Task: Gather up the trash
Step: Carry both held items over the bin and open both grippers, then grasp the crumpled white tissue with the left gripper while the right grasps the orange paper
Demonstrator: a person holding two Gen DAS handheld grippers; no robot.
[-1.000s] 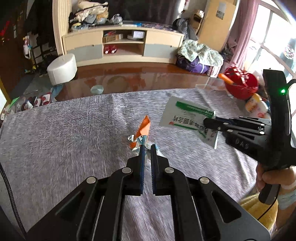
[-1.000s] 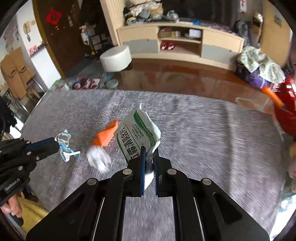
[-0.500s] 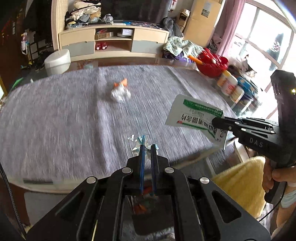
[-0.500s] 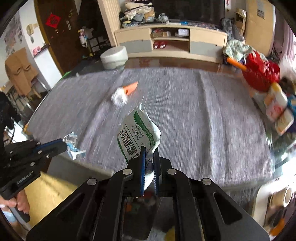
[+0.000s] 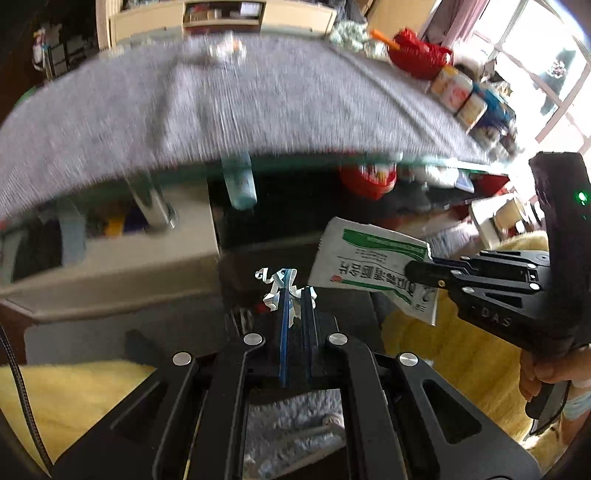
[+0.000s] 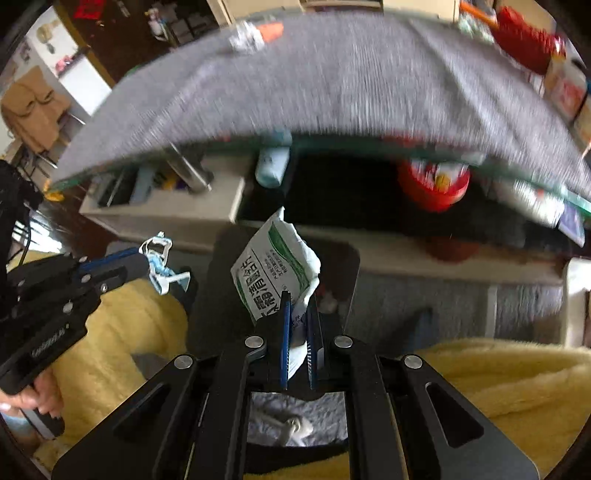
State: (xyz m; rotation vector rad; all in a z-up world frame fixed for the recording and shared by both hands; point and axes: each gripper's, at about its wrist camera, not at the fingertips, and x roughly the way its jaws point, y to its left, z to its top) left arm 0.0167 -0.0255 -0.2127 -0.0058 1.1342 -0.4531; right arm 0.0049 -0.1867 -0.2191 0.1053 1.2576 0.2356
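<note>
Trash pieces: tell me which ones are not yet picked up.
The crumpled white scrap and the orange piece beside it, on the grey cloth. The white-green packet and the white-blue scrap sit clamped between gripper fingers.

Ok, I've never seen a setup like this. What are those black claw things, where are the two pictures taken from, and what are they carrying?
There is no robot here. A person holds a handheld tool in each hand, each with two jaws at the front and a wide-angle camera looking forward along them. So each picture is one tool's own view, with the other tool showing at the side.

In the left tool's view, the left gripper is shut on a small crumpled wrapper, white with some blue. The right gripper is shut on a white and green packet with printed writing.

Both tools point down, in front of a table covered with a grey cloth. Far back on the cloth lie a crumpled white scrap and an orange piece. Below the jaws is a dark bin with crumpled rubbish inside.
</note>
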